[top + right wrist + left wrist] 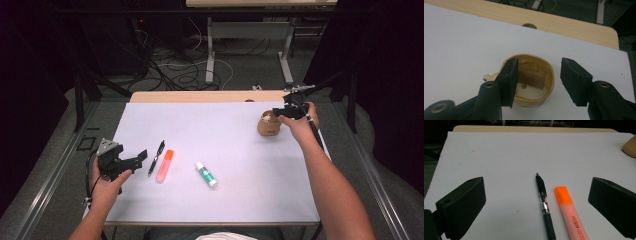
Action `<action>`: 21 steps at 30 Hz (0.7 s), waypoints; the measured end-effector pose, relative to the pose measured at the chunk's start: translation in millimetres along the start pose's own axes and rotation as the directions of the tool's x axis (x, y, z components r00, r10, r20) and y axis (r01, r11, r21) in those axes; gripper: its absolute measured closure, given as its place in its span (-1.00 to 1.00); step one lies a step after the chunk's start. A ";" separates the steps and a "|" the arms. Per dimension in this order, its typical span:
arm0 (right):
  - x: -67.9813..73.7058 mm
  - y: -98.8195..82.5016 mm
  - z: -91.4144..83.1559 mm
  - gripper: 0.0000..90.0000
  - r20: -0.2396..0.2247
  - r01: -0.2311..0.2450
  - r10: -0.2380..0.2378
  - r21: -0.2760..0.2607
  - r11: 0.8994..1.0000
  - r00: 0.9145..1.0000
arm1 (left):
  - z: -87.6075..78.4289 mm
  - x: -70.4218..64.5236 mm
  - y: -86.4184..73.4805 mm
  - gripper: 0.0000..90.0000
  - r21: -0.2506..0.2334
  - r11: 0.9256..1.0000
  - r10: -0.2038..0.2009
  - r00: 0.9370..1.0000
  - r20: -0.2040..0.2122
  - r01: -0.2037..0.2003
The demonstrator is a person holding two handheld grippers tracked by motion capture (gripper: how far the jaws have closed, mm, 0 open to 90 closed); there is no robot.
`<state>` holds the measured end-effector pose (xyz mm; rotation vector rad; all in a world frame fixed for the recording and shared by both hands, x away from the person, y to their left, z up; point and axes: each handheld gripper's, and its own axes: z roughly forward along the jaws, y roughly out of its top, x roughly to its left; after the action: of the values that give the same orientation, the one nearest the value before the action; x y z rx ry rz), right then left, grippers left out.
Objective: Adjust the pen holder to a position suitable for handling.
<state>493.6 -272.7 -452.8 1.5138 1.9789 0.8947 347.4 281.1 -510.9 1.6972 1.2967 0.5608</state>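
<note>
A light wooden cup (268,127) stands upright at the far right of the white mat. My right gripper (280,114) hovers at its rim, open. In the right gripper view the cup (534,75) is empty inside; one jaw is over its left side, the other is just outside its right wall, and neither pad presses on it (539,61). My left gripper (137,161) rests open at the near left. A black pen (544,205) and an orange highlighter (570,215) lie side by side between its wide-apart jaws (537,182), untouched.
A glue stick (206,174) with a green label lies near the mat's middle front. The white mat (225,135) covers most of the wooden table (200,96), whose far edge shows behind it. Table legs and cables lie on the floor beyond.
</note>
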 end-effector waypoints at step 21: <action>-20.3 -7.7 40.4 0.32 0.001 0.006 -0.006 0.122 0.992 1.000 | -1.3 2.8 -1.5 -0.96 0.001 1.000 -0.017 1.000 -0.009 0.018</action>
<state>523.1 -285.3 -485.6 1.5736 2.0698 0.7820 346.6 284.2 -512.0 1.6848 1.3175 0.5581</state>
